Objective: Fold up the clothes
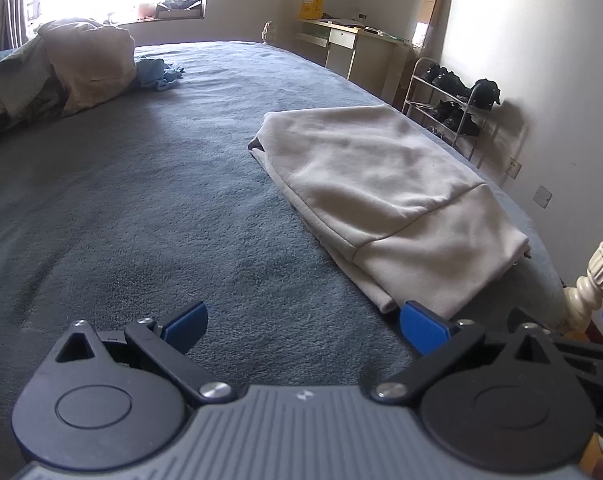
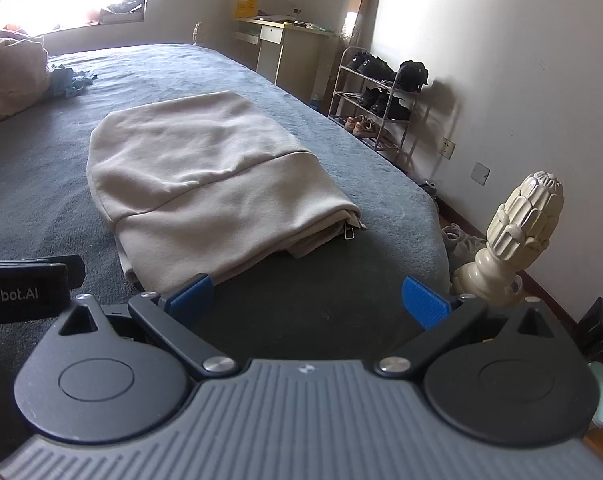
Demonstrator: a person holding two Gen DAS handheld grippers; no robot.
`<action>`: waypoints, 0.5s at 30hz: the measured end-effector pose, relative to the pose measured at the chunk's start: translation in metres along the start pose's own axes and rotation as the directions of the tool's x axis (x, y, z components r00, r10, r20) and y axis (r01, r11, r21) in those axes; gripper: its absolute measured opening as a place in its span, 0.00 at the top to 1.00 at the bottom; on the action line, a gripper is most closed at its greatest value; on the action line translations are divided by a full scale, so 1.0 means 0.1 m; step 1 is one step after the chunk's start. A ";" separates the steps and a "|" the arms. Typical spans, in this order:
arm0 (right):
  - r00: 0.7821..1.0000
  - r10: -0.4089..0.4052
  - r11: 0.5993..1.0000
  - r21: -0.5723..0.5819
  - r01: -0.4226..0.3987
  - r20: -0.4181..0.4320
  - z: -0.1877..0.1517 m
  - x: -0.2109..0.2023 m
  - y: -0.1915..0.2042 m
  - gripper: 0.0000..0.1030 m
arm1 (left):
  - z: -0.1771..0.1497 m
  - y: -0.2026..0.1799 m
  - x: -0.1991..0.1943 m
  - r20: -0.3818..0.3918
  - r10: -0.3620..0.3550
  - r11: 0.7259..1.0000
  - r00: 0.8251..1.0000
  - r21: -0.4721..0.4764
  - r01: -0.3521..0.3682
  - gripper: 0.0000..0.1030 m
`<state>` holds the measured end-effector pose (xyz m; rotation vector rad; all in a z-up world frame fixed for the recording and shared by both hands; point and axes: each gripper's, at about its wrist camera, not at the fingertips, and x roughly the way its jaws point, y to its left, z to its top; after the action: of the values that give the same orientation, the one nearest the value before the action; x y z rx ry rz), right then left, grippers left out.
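Note:
A cream garment [image 1: 385, 196] lies folded flat on the blue-grey bed cover [image 1: 161, 208], near the bed's right edge; in the right wrist view the garment [image 2: 205, 176] shows a metal zipper pull at its near right corner. My left gripper [image 1: 303, 326] is open, hovering over bare cover just short of the garment's near end, holding nothing. My right gripper [image 2: 307, 300] is open too, above the cover [image 2: 341, 292] in front of the garment's near edge, with nothing between its blue fingertips [image 2: 423, 300].
A heap of unfolded clothes [image 1: 77, 68] and a blue cloth [image 1: 157, 74] lie at the bed's far left. A carved cream bedpost [image 2: 517, 232] stands at the near right corner. A shoe rack [image 2: 381, 100] and a desk [image 2: 285, 48] line the right wall.

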<state>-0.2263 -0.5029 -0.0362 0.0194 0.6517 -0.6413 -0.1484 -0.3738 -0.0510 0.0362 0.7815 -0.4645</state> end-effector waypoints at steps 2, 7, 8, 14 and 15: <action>1.000 0.000 1.000 0.001 0.000 -0.001 0.00 0.00 0.00 0.01 | 0.00 0.00 0.01 -0.002 0.002 1.000 1.000 -0.001 -0.002 0.00; 1.000 -0.003 1.000 0.001 0.003 -0.003 0.00 0.00 0.02 0.01 | 0.00 0.00 0.01 -0.005 0.005 1.000 1.000 -0.002 -0.005 0.00; 1.000 -0.004 1.000 0.002 0.004 -0.003 0.00 0.00 0.02 0.01 | 0.00 0.00 0.01 -0.005 0.005 1.000 1.000 -0.001 -0.005 0.00; 1.000 -0.010 1.000 0.005 0.010 -0.004 -0.02 -0.01 0.02 0.01 | -0.01 -0.01 0.00 -0.002 0.004 1.000 1.000 0.001 -0.004 0.00; 1.000 -0.010 1.000 0.007 0.010 -0.005 -0.02 -0.01 0.02 0.01 | 0.00 -0.01 0.00 -0.001 0.004 1.000 1.000 0.001 -0.004 0.00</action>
<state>-0.2270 -0.5000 -0.0375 0.0241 0.6547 -0.6532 -0.1496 -0.3746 -0.0508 0.0390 0.7824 -0.4616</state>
